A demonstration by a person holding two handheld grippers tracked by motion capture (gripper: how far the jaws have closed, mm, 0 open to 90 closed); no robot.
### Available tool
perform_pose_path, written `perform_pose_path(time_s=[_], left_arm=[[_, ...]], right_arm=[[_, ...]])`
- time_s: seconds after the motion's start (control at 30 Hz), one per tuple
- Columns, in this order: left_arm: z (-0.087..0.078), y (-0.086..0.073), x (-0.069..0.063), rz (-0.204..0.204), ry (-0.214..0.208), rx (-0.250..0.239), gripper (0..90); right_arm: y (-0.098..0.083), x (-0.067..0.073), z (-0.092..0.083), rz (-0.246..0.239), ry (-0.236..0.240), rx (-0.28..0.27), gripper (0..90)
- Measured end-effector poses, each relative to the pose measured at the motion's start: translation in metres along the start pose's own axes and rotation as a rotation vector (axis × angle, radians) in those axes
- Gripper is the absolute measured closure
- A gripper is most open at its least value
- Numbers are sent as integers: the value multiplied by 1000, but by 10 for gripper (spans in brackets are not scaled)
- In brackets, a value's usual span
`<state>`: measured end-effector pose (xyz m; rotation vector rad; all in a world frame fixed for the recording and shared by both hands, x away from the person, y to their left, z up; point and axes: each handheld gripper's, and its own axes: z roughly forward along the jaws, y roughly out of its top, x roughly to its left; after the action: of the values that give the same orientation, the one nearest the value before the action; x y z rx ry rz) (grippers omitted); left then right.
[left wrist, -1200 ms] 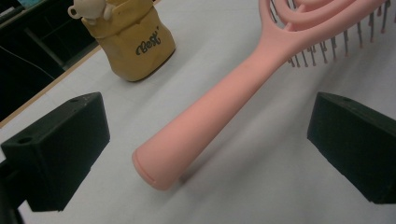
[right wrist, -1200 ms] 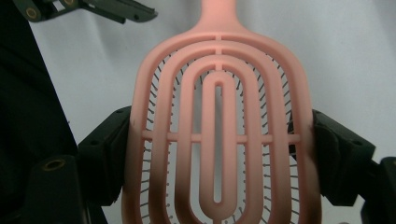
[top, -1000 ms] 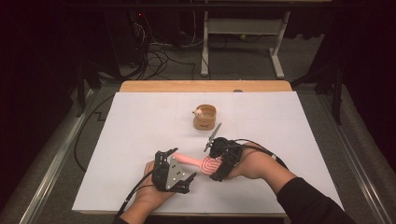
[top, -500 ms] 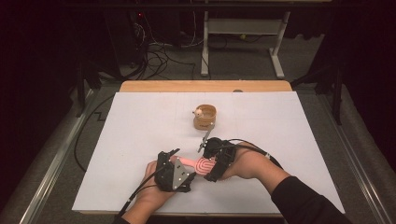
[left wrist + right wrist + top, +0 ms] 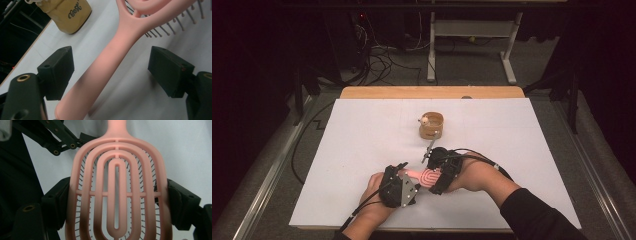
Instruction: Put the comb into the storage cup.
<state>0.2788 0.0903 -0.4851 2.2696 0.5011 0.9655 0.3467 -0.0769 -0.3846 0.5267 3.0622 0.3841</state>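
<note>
A pink vented hairbrush [image 5: 426,176] hangs just above the white table near its front edge. My right gripper [image 5: 435,176] is shut on the brush's head, and in the right gripper view its two pads press the head's sides [image 5: 116,195]. My left gripper [image 5: 406,173] stands around the handle [image 5: 110,57]. Its jaws have just been closing. The handle lies between them, close to the left pad [image 5: 58,71] and well clear of the right pad [image 5: 170,70], so they do not grip it.
A tan wooden cup [image 5: 432,125] marked "Best" [image 5: 67,12] stands mid-table beyond the grippers, with something small and pale at its rim. The white sheet [image 5: 362,135] covers the table. A wooden strip [image 5: 432,93] runs along the far edge, with cables and a stand on the floor behind it.
The right hand has edged left with the brush, bringing the handle further in at the left gripper. The left hand has stayed about where it was.
</note>
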Motion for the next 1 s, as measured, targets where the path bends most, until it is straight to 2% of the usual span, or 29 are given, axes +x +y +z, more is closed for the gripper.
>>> perform_pose_path(time_s=[0.07,0.13,0.2,0.27,0.3,0.33,0.4,0.43,0.6,0.67,0.73,0.77,1.0], left_arm=[[-1,0,-1,7,6,-8,266],[-1,0,-1,12,9,-9,278],[-2,0,-1,19,16,-22,346],[-3,1,-2,25,17,-23,362],[-4,1,-2,30,19,-26,416],[-4,1,-3,38,31,-32,420],[-6,2,-3,45,23,-44,441],[-6,2,-3,49,25,-51,511],[-6,4,-6,66,55,-47,515],[-6,4,-7,74,62,-50,572],[-6,5,-7,79,57,-49,574],[-6,5,-7,81,47,-47,606],[-8,6,-8,111,54,-51,617]], right_arm=[[1,0,0,1,2,4,201],[1,1,1,7,-2,6,201],[2,1,1,9,1,12,201],[2,2,1,8,3,8,201],[3,2,1,11,4,11,201],[3,2,1,12,4,14,201],[3,2,1,12,5,23,201],[3,2,2,14,6,16,201],[4,3,2,13,2,26,201],[5,2,1,15,-4,26,201],[5,2,1,13,-3,28,201],[5,2,1,16,-5,29,201],[6,1,-1,19,-6,24,201]])
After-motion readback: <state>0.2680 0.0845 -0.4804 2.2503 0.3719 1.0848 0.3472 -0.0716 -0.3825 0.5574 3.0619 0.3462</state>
